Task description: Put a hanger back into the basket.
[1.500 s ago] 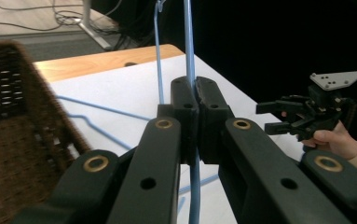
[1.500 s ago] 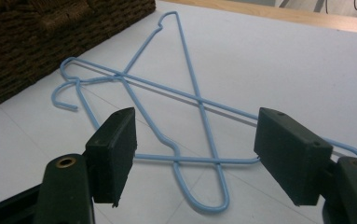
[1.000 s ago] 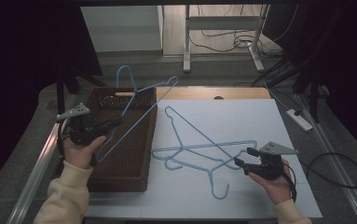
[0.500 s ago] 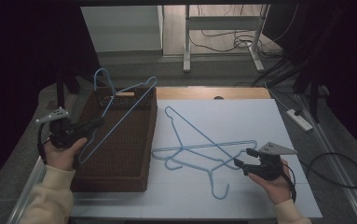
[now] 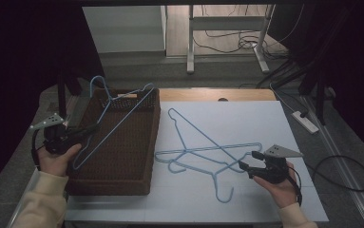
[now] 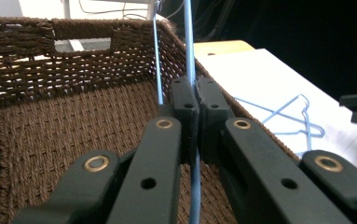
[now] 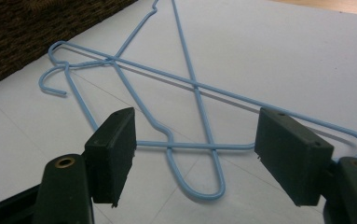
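My left gripper [image 5: 90, 129] is shut on the wire of a light blue hanger [image 5: 122, 111] that slants over a brown wicker basket [image 5: 155, 137], its hook up at the far left corner. In the left gripper view the jaws [image 6: 195, 91] pinch that wire [image 6: 189, 42] above the basket's inside [image 6: 73, 121]. Two more blue hangers [image 5: 203, 151] lie crossed on the white sheet [image 5: 246, 118]. My right gripper [image 5: 247, 167] stands open at their right end. In the right gripper view it [image 7: 202, 154] hovers just above the hangers [image 7: 199, 86], nothing between its pads [image 7: 113, 151].
The basket stands at the table's left, beside the sheet. A wooden table edge [image 5: 217, 95] runs behind the sheet. A power strip [image 5: 305, 121] and cables lie on the floor to the right. Desk legs [image 5: 190, 42] stand farther back.
My left gripper has carried its hanger leftwards, from the basket's right rim to over the basket's left side. The right gripper and the two hangers on the sheet have stayed put.
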Tool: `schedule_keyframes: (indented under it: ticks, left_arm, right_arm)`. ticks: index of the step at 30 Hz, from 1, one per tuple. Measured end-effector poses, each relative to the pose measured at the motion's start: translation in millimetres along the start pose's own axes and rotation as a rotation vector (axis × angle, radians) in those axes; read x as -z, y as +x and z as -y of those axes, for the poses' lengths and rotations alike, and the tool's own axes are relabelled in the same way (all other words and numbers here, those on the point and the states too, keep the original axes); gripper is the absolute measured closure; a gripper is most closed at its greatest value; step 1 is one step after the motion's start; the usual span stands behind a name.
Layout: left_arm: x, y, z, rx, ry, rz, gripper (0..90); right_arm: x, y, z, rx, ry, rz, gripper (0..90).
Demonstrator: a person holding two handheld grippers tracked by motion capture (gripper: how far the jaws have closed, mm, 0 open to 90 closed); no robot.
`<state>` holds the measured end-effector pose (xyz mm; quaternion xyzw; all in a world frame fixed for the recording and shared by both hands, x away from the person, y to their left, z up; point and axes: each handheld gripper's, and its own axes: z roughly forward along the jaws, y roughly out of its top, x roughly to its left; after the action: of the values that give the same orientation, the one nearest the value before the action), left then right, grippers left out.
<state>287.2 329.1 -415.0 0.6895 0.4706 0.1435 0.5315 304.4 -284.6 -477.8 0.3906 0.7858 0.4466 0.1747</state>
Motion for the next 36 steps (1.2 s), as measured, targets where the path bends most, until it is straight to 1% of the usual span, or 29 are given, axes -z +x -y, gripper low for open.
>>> schedule_keyframes:
  ticks: [1,4,9,12,13,15,20,21,22,23,24,25,26,28,29,30,33,34,36]
  left_arm:
    - [0.2,1.0,0.8,-0.006,0.012,0.002,87.1]
    - [-1.0,3.5,2.7,-0.005,0.037,0.001,87.1]
    - [-4.2,9.6,5.5,-0.001,0.059,-0.014,87.1]
    - [-6.6,13.3,7.5,-0.001,0.072,-0.016,87.1]
    - [-9.0,15.1,9.1,-0.001,0.087,-0.024,87.1]
    - [-11.3,16.1,11.0,0.0,0.099,-0.029,87.0]
    - [-16.7,18.5,13.9,0.005,0.118,-0.047,87.0]
    - [-19.4,18.7,14.7,0.0,0.136,-0.059,87.0]
    - [-19.4,18.7,14.7,0.0,0.136,-0.059,87.0]
    - [-20.7,18.6,14.9,-0.003,0.147,-0.064,87.0]
    - [-23.1,18.4,15.1,-0.004,0.173,-0.078,87.0]
    - [-24.5,18.7,15.5,-0.003,0.185,-0.084,86.9]
    - [-24.5,18.7,15.5,-0.003,0.185,-0.084,86.9]
    - [-28.2,21.0,17.1,0.012,0.215,-0.097,86.9]
    - [-28.2,21.0,17.1,0.012,0.215,-0.097,86.9]
    - [-28.8,22.6,17.0,0.027,0.227,-0.104,86.8]
    - [-30.4,24.6,17.3,0.042,0.269,-0.141,86.7]
    - [-30.4,24.6,17.3,0.042,0.269,-0.141,86.7]
    - [-31.5,27.0,18.5,0.05,0.295,-0.165,86.5]
  right_arm:
    - [0.2,-0.3,0.0,-0.001,0.002,0.0,29.9]
    - [-0.4,-0.4,0.1,-0.003,0.003,0.002,29.9]
    - [-1.0,0.7,0.1,-0.003,0.004,-0.001,29.9]
    - [-1.1,-0.3,0.0,-0.003,0.008,0.0,29.9]
    - [-1.1,-0.4,0.0,-0.004,0.009,0.0,29.9]
    - [-1.1,-0.3,0.1,-0.004,0.009,0.0,29.9]
    - [-1.6,-0.5,0.1,-0.004,0.012,0.0,29.9]
    - [-1.7,-0.5,0.0,-0.004,0.013,0.0,29.9]
    - [-1.7,-0.5,0.0,-0.004,0.013,0.0,29.9]
    - [-1.8,-0.6,0.1,-0.004,0.014,0.0,29.9]
    - [-1.8,-0.6,0.1,-0.004,0.014,-0.001,29.9]
    - [-2.0,-0.5,0.2,-0.005,0.013,-0.001,29.9]
    - [-2.0,-0.5,0.2,-0.005,0.013,-0.001,29.9]
    - [-2.6,-0.3,0.3,-0.004,0.016,-0.003,29.9]
    - [-2.8,-0.2,0.4,-0.003,0.017,-0.004,29.9]
    - [-2.9,-0.1,0.4,-0.003,0.018,-0.006,29.9]
    - [-3.1,-0.1,0.4,-0.004,0.017,-0.007,30.0]
    - [-3.1,-0.2,0.4,-0.004,0.019,-0.007,30.0]
    - [-3.3,-0.2,0.5,-0.004,0.019,-0.008,29.9]
